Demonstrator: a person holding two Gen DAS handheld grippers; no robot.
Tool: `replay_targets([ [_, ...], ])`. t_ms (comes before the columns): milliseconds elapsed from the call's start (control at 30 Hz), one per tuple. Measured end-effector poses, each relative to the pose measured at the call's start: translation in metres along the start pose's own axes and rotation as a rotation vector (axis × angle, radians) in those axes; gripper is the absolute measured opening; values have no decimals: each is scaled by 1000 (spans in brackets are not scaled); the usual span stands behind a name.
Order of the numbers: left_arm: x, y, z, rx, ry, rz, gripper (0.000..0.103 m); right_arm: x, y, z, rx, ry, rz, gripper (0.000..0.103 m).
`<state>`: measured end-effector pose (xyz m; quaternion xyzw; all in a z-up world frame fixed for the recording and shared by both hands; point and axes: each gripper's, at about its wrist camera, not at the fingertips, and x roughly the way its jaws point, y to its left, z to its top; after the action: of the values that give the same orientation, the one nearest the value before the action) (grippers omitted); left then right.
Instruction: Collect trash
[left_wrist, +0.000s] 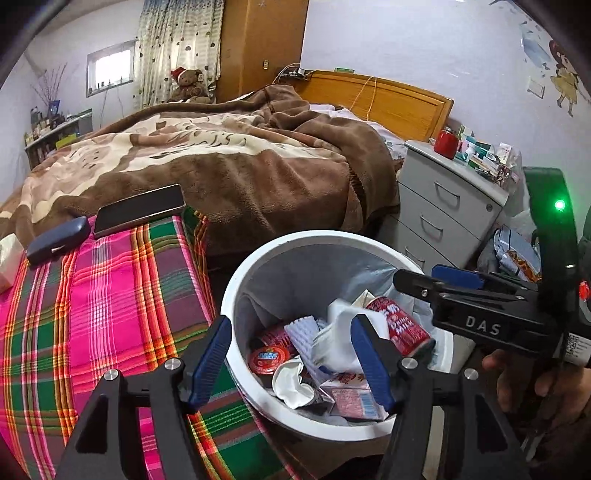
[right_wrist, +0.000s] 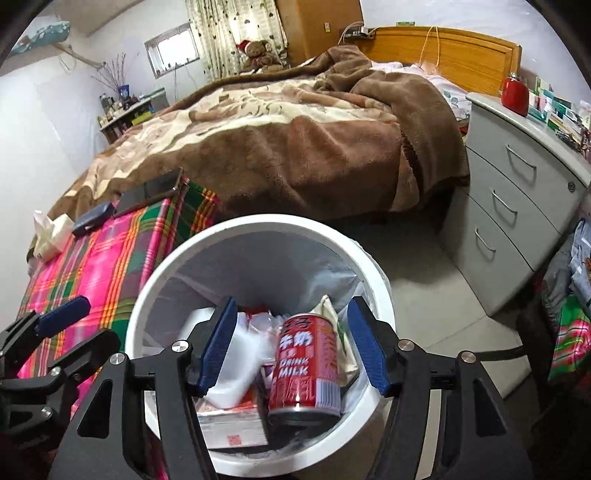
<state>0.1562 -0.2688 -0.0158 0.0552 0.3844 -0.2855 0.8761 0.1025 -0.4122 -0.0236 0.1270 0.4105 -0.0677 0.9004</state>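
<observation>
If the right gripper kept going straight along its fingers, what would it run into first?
Most likely the red milk can, lying in the white bin between the right gripper's open fingers; depth is uncertain.

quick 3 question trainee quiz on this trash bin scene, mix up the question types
1. True or false: the red milk can lies inside the white bin.
2. What covers the surface left of the bin? A plaid cloth, B bare wood, C newspaper.
3. Fill in: the right gripper and the left gripper hang above the bin with jaws ____.

Key: 1 true; 2 A; 3 open, neither pressing on anything.
</observation>
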Motion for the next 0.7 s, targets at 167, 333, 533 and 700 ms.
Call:
replay_targets([
  [167, -15, 2, -6, -5, -16, -2, 67, -16, -1, -6, 34, -36, 11, 64],
  [333, -40, 4, -18, -15, -58, 17, 67, -37, 7, -23, 48, -92, 32, 64],
  [533, -74, 7, -45, -18, -92, 60, 67, -53, 30, -46, -12, -161, 18, 64],
  [700, -100, 14, -74, -44, -109, 123, 67, -68, 49, -68, -48, -196, 19, 64],
])
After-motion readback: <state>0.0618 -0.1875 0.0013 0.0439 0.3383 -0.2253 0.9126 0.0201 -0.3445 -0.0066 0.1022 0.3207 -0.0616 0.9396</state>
